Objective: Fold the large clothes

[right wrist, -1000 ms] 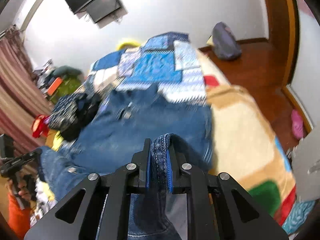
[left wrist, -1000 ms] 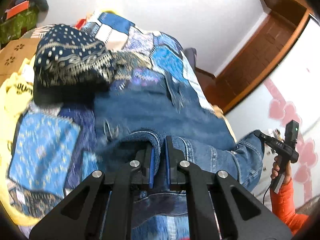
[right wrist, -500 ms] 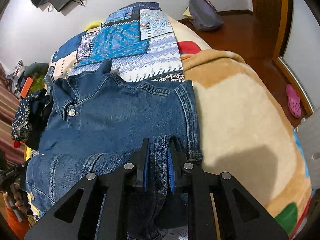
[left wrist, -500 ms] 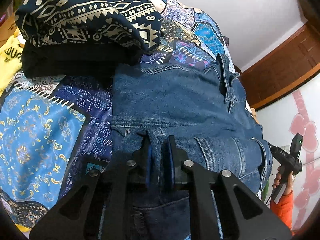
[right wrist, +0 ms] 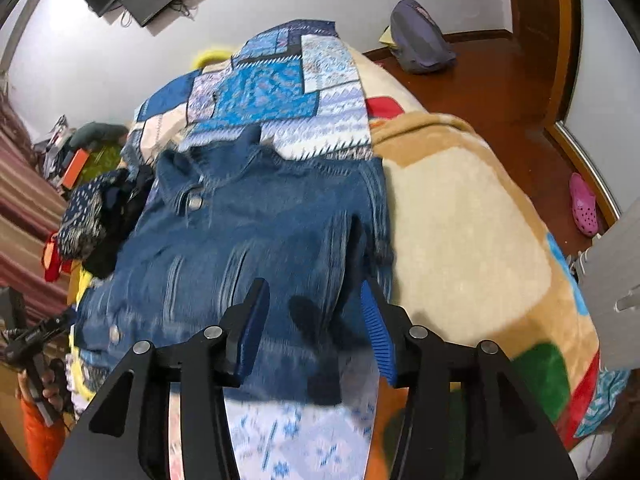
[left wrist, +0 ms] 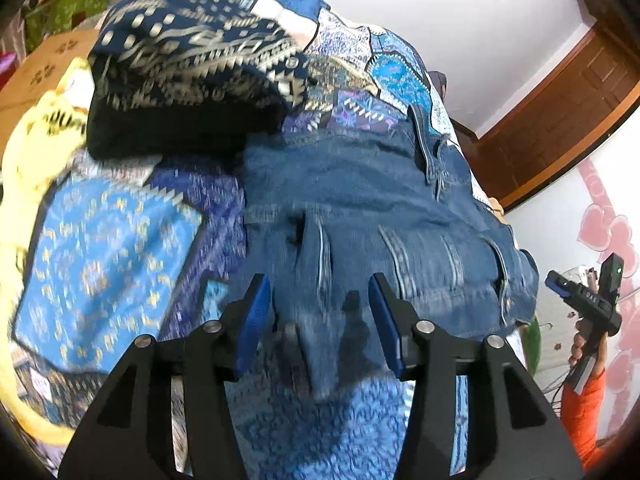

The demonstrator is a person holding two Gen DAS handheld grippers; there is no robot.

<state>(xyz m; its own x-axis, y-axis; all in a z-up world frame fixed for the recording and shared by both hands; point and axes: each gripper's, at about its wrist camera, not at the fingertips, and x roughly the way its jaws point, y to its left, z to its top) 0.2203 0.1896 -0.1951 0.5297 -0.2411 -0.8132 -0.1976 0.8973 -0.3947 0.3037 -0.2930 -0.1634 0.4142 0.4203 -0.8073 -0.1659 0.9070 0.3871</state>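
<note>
A blue denim jacket (left wrist: 360,208) lies folded on the patterned bedspread; it also shows in the right wrist view (right wrist: 248,232), collar and button toward the far side. My left gripper (left wrist: 320,300) is open just above the jacket's near folded edge, holding nothing. My right gripper (right wrist: 314,308) is open over the jacket's near right corner, holding nothing. The right gripper also shows at the far right of the left wrist view (left wrist: 584,300), held by a hand in an orange sleeve.
A pile of folded dark patterned clothes (left wrist: 188,68) sits left of the jacket, also in the right wrist view (right wrist: 92,216). A beige blanket (right wrist: 460,220) covers the bed's right side. A yellow cloth (left wrist: 36,128), a cardboard box (left wrist: 44,72) and a wooden floor (right wrist: 500,76) surround the bed.
Both grippers were shut on the jacket's denim edge; they carried it forward, laid it over the jacket and have now opened and pulled back a little.
</note>
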